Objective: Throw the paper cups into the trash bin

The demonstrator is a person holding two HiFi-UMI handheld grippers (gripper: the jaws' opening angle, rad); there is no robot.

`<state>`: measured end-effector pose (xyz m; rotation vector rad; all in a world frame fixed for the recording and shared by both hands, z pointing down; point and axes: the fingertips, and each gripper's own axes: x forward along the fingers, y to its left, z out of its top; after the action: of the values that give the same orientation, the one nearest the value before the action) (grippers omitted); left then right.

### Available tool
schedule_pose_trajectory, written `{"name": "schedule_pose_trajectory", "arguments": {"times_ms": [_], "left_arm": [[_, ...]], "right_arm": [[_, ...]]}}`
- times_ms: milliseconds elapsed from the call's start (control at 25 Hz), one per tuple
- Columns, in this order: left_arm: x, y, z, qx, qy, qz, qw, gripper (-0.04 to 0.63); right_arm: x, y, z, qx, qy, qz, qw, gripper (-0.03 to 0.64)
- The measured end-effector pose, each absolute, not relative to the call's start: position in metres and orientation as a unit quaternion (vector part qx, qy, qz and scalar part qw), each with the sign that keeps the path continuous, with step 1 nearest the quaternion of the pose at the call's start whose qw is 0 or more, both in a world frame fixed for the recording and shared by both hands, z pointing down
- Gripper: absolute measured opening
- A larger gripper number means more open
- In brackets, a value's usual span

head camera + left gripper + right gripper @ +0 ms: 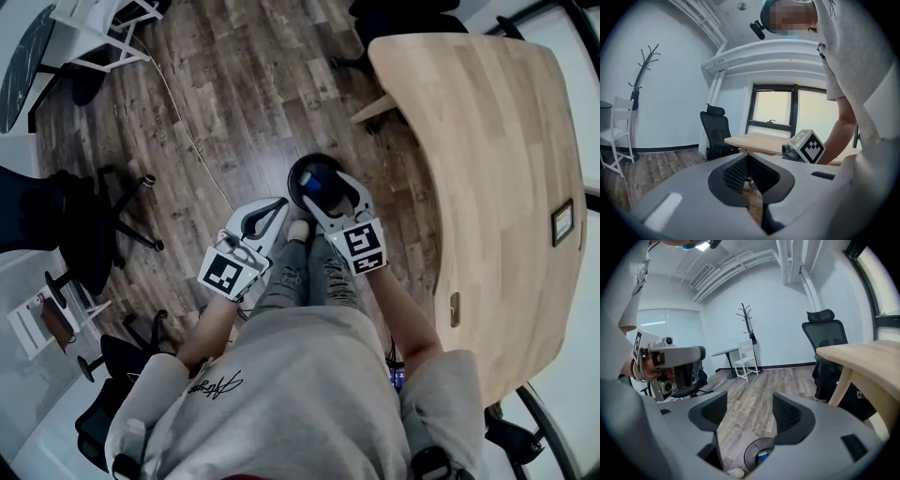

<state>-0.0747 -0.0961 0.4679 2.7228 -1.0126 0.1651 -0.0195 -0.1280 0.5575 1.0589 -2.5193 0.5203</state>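
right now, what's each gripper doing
Left gripper: shut, nothing between its jaws.
Right gripper: open, empty, above the trash bin.

A pale wooden bench (487, 169) with rounded corners stands just right of the right claw (336, 192). Dark plank flooring (234, 84) spreads ahead of it, with a thin white cable (187, 139) trailing across. Left of the left claw (267, 216) sits a black wheeled office chair (89, 234), and a white chair (98, 28) stands well beyond.
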Motion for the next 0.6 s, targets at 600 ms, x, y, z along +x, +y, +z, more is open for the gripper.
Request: {"name": "schedule_pose_trajectory", "arguments": {"times_ms": [600], "left_arm": [[-0.072,-0.09,0.391,0.944,-0.323,0.041,0.062,0.003]], "right_arm": [[-0.001,-0.135,0.431,0.395,-0.905,0.109,0.112,0.305]]}}
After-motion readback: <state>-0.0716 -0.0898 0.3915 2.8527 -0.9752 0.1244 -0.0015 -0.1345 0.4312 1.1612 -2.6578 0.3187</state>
